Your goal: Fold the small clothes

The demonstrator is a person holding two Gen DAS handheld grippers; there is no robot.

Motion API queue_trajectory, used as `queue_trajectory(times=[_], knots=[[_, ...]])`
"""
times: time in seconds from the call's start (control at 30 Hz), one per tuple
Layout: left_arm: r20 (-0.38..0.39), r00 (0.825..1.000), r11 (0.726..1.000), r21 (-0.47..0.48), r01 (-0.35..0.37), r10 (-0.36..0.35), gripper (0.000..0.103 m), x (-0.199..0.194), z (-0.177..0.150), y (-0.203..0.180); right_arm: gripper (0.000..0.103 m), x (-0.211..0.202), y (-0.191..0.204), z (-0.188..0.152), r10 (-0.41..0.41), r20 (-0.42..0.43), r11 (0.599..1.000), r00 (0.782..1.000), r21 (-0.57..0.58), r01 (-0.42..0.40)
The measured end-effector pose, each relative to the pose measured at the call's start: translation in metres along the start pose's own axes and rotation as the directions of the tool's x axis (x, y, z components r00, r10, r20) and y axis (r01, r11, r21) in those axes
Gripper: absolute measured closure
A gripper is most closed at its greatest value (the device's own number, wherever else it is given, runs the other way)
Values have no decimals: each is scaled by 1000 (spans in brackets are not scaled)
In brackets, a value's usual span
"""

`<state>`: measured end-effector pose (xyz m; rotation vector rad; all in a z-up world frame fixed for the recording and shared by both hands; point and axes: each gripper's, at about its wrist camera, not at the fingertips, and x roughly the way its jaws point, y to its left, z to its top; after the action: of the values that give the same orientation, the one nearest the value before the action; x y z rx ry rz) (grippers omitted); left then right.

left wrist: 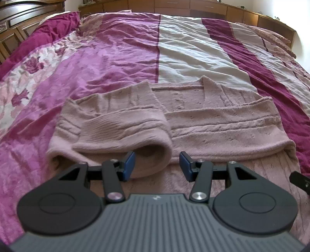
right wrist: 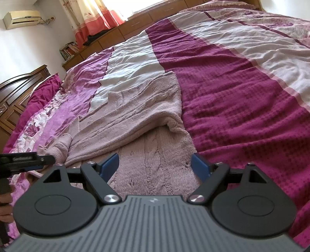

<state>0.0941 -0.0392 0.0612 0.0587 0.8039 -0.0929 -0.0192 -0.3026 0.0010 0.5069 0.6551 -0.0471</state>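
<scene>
Directly below the left tongs (left wrist: 157,164) lies a pale pink knitted sweater (left wrist: 193,120), spread on the bed over a striped bedspread (left wrist: 120,50). These tongs are spread, their blue fingertips (left wrist: 129,164) apart and gripping nothing; they hover just above the sweater's near part. Just ahead of the left fingertip, a ribbed sleeve (left wrist: 124,131) is folded across the body of the garment, its near edge curled up into an open loop. Ahead of the right fingertip, the other side of the sweater lies folded in a flatter band with cable ridges running across it.

From the right wrist view, the right tongs (right wrist: 155,166) are likewise spread wide and hold nothing, poised over the sweater's (right wrist: 135,108) near portion, which fills the gap between the blue fingertips (right wrist: 199,166). Ahead of them a fold of the sweater lies over the lower layer, with a raised lip at its right edge. To the right of these tongs runs a dark magenta band of the bedspread (right wrist: 232,100). At their far left, the other tool's black body (right wrist: 23,160) shows beside the sweater.

Beyond the bed stand a wooden headboard (right wrist: 17,93) and low wooden cabinets (left wrist: 174,5).
</scene>
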Motion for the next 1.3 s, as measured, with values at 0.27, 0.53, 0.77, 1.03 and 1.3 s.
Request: queue_trajectory(times=[0.27, 0.53, 0.77, 1.03, 1.3], knots=[[6, 998, 997, -26, -68, 68, 51, -21, -9, 35, 16, -1, 4, -4, -21, 3, 1000, 1000, -20, 21], [23, 990, 988, -70, -134, 136, 51, -33, -16, 80, 16, -5, 12, -3, -53, -15, 998, 998, -40, 52], [-17, 988, 977, -147, -155, 154, 51, -21, -27, 109, 16, -6, 28, 6, -31, -38, 998, 999, -49, 29], [-33, 988, 974, -170, -153, 150, 51, -9, -34, 122, 16, 13, 76, 27, 31, -125, 989, 992, -140, -49], [-25, 976, 952, -218, -215, 214, 51, 4, -40, 134, 16, 59, 144, 52, 133, -242, 968, 961, -178, -179]])
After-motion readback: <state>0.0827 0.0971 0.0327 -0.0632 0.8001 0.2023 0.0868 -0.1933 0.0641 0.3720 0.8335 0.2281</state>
